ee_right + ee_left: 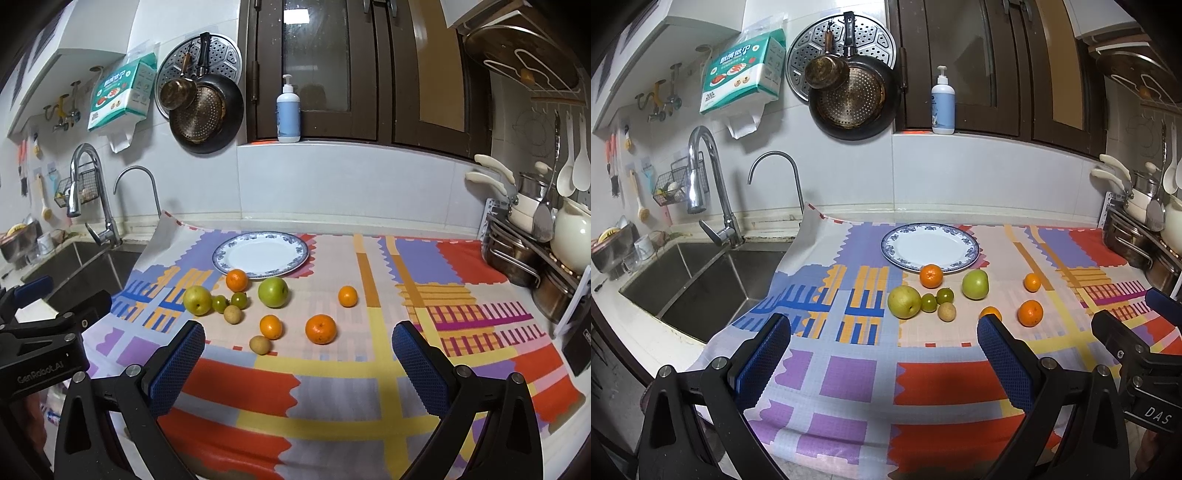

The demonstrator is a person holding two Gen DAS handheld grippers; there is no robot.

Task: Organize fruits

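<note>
An empty white plate with a blue rim (930, 247) (260, 254) sits on the patterned cloth. In front of it lie loose fruits: a yellow-green pear (904, 301) (197, 300), a green apple (975, 284) (273, 292), several oranges (931, 276) (320, 329), two small green fruits (928, 302) (220, 304) and small brown fruits (946, 312) (260, 345). My left gripper (884, 363) is open and empty, well short of the fruits. My right gripper (298, 363) is open and empty, just short of the nearest orange.
A steel sink (698, 280) with taps lies left of the cloth. Pots and a rack (532, 251) stand at the right edge. Pans (849, 92) hang on the back wall. A soap bottle (289, 110) stands on the window sill.
</note>
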